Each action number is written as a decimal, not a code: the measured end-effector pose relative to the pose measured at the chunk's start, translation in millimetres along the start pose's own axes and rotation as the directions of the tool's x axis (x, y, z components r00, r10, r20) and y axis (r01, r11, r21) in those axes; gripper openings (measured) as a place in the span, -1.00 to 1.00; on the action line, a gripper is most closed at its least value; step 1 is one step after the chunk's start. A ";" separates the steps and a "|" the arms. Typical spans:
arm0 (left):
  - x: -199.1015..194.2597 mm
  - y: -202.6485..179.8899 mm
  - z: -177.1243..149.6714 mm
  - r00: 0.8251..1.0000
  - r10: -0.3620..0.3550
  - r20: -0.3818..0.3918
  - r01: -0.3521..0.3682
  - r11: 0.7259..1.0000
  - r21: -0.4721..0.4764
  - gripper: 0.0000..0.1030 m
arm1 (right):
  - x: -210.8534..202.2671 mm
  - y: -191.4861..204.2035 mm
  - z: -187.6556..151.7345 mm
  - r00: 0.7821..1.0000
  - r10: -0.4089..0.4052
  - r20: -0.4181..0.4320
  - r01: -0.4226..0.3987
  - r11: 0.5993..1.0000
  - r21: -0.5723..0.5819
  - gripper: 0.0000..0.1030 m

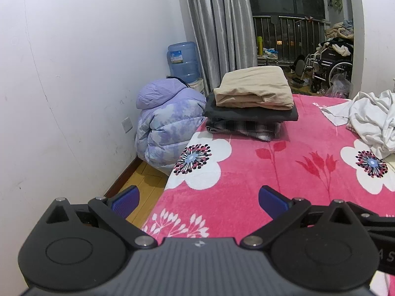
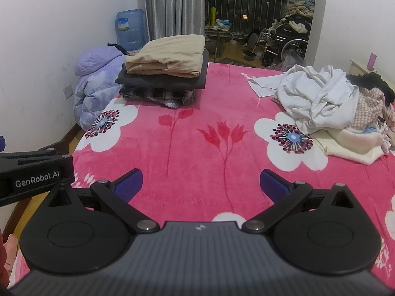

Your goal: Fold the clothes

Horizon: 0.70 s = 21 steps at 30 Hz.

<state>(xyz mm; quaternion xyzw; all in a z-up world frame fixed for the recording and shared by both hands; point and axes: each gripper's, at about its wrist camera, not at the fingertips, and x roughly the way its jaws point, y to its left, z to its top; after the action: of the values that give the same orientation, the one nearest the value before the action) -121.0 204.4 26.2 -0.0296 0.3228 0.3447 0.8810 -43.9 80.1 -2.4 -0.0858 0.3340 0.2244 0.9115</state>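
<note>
**Both grippers wide open above the pink blanket, clothes far ahead**

The left gripper (image 1: 198, 201) hangs over the near left edge of the bed, and its two blue fingers (image 1: 124, 201) stand wide apart with nothing between them. One finger is over the wooden floor (image 1: 148, 185), the other is over the pink flower blanket (image 1: 246, 167). The right gripper (image 2: 201, 185) is also fully spread and holds nothing; only bare blanket (image 2: 197, 153) shows between its blue fingers (image 2: 274, 185). In the right wrist view, the body of the left gripper (image 2: 37, 175) is just beside it, on its left.

The folded stack (image 2: 164, 74) lies at the far left part of the bed, well apart from both pairs of jaws. It has a beige garment (image 1: 254, 87) on top, a dark grey one (image 1: 249, 114) under it, and a plaid one (image 1: 244, 128) at the bottom. The unfolded pile (image 2: 328, 108) lies at the far right side, ahead and to the right of the right jaws, not touching them. A crumpled white cloth (image 2: 316, 96) is on top of it, with a checked piece (image 2: 367, 111) and a cream knit piece (image 2: 350, 143) beside.

A lilac puffer jacket (image 1: 165, 123) sits on the floor against the wall, next to a blue water bottle (image 1: 184, 60). Behind are grey curtains (image 1: 217, 29) and a wheelchair (image 1: 330, 61).
</note>
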 end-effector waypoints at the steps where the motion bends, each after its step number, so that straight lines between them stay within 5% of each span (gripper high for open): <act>1: 0.2 0.3 -0.1 1.000 -0.001 0.000 0.001 1.000 0.000 1.00 | 0.1 0.1 -0.1 1.000 0.000 -0.001 0.000 1.000 0.000 0.97; 21: 2.9 8.3 1.6 1.000 -0.003 0.005 0.003 1.000 -0.016 1.00 | 3.2 6.0 -1.6 1.000 -0.003 -0.012 0.003 1.000 -0.016 0.97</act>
<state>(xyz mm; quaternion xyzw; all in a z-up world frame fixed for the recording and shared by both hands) -123.7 212.9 27.2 -0.0363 0.3176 0.3463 0.8820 -45.4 86.1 -5.7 -0.0949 0.3373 0.2250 0.9091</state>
